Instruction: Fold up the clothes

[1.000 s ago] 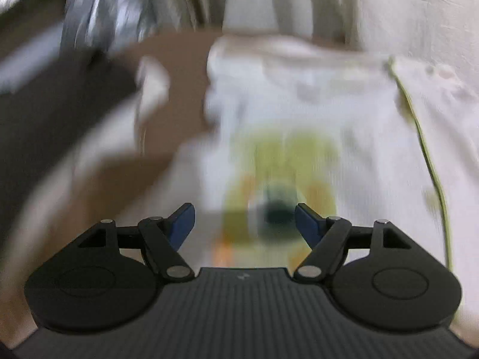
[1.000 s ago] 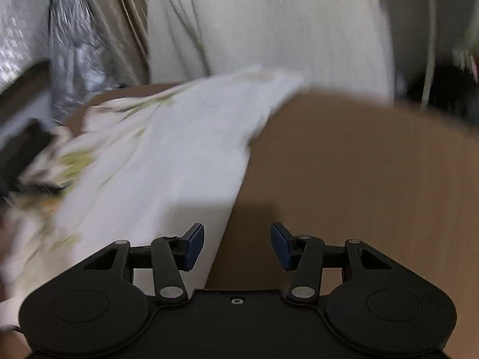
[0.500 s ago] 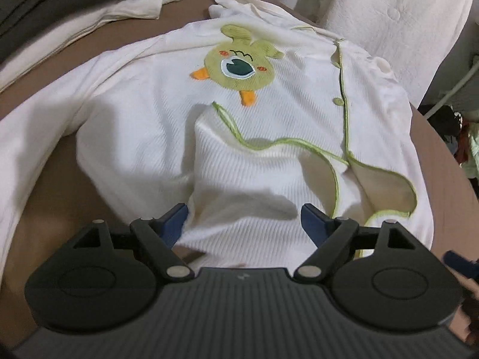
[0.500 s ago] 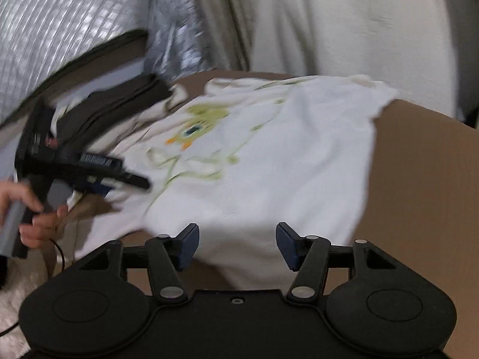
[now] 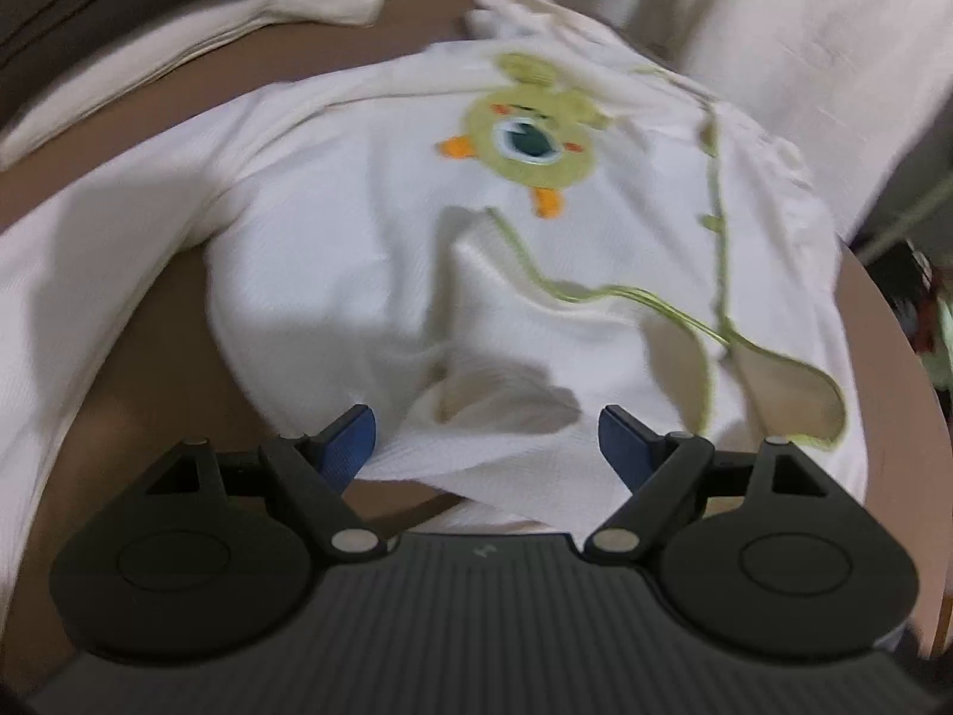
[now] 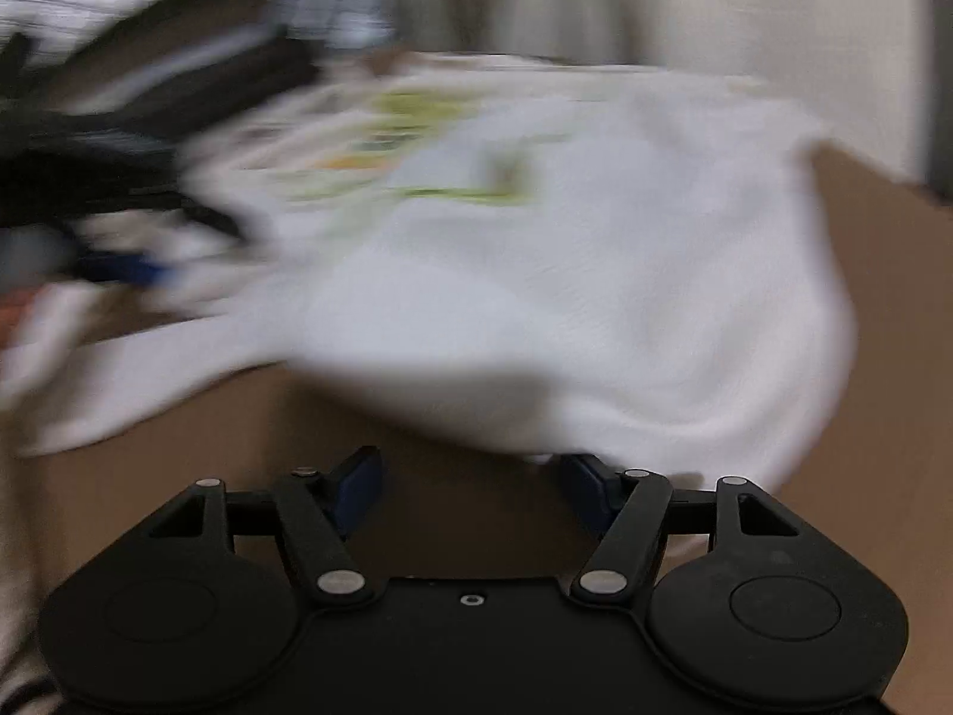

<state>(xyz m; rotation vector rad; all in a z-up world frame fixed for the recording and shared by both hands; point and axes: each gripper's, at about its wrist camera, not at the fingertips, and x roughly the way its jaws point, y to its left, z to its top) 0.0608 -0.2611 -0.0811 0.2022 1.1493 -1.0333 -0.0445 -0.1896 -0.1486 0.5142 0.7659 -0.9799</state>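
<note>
A white baby garment [image 5: 369, 250] with green piping and a green frog patch [image 5: 530, 140] lies spread on the brown table [image 5: 178, 107]. My left gripper [image 5: 485, 447] is open, its blue pads either side of the garment's near folded edge. In the blurred right wrist view the same garment [image 6: 566, 274] lies ahead. My right gripper [image 6: 470, 485] is open, low at the garment's near hem; the right pad sits under the cloth edge.
A stack of dark and cream folded clothes [image 5: 149, 18] lies at the far left of the table. A white curtain [image 5: 774, 18] hangs behind. The table edge [image 5: 893, 357] curves at the right. The left gripper shows blurred [image 6: 89, 220] in the right wrist view.
Both grippers have moved in closer to the garment's near edges. The right wrist view has swung and blurred; its pads now reach the hem.
</note>
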